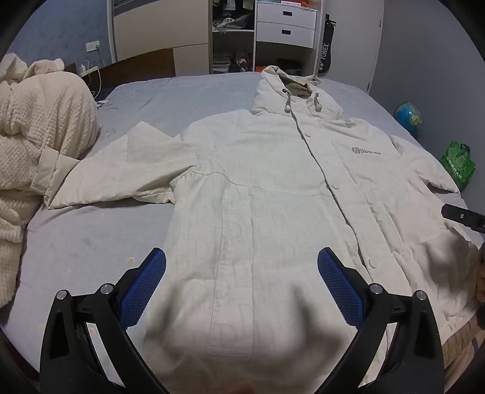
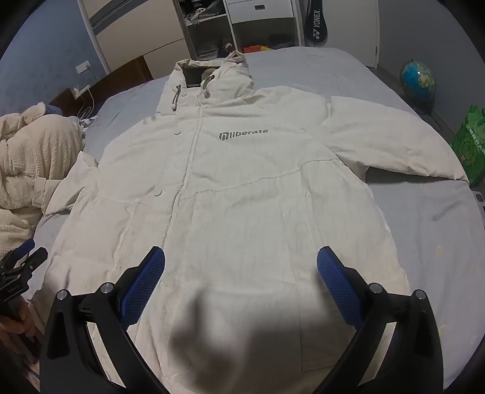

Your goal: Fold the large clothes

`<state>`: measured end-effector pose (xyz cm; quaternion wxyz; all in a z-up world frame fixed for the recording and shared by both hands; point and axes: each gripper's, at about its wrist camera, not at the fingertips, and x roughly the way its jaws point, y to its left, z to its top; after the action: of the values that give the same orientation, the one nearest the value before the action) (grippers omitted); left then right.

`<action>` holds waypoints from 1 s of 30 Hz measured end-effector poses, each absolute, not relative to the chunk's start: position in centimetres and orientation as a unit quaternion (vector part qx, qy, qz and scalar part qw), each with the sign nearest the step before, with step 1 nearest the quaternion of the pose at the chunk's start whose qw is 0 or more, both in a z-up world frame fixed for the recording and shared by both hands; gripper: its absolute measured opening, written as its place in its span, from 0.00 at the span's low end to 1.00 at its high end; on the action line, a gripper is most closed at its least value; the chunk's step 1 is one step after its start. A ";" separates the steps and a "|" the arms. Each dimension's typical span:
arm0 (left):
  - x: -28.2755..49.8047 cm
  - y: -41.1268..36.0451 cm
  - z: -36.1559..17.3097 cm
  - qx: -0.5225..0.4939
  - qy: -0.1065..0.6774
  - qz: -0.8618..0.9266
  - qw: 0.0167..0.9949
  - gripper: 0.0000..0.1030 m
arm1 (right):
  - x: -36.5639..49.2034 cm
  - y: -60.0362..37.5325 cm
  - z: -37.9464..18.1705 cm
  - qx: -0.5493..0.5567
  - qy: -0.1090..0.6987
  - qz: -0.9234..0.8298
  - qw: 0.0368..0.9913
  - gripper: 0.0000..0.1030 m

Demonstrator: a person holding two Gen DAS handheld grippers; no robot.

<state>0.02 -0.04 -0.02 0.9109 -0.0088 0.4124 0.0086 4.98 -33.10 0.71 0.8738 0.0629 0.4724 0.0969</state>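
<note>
A large cream hooded jacket [image 1: 272,188] lies flat, front up, on the bed, hood toward the far end and both sleeves spread out; it also shows in the right wrist view [image 2: 242,197], with a grey "liberate" logo [image 2: 243,134] on the chest. My left gripper [image 1: 241,266] is open and empty, hovering over the lower left part of the jacket near the hem. My right gripper [image 2: 241,266] is open and empty over the lower right part. The right gripper's tip shows in the left wrist view [image 1: 463,216], and the left gripper shows in the right wrist view [image 2: 21,260].
The grey-blue bed sheet [image 1: 91,242] surrounds the jacket. A cream knit blanket [image 1: 39,133] is heaped at the left. A globe [image 2: 417,80] and green bag [image 2: 469,148] sit on the floor at the right. Shelves and drawers [image 1: 285,27] stand beyond the bed.
</note>
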 end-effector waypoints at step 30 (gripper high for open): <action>0.3 0.1 -0.8 -0.017 0.429 0.006 0.903 0.94 | 5.2 -32.8 0.3 0.057 0.482 0.094 0.869 0.94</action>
<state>0.27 0.07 -0.76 0.9033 -0.0172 0.4286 0.0060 5.21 -32.81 0.27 0.8691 0.0574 0.4822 0.0942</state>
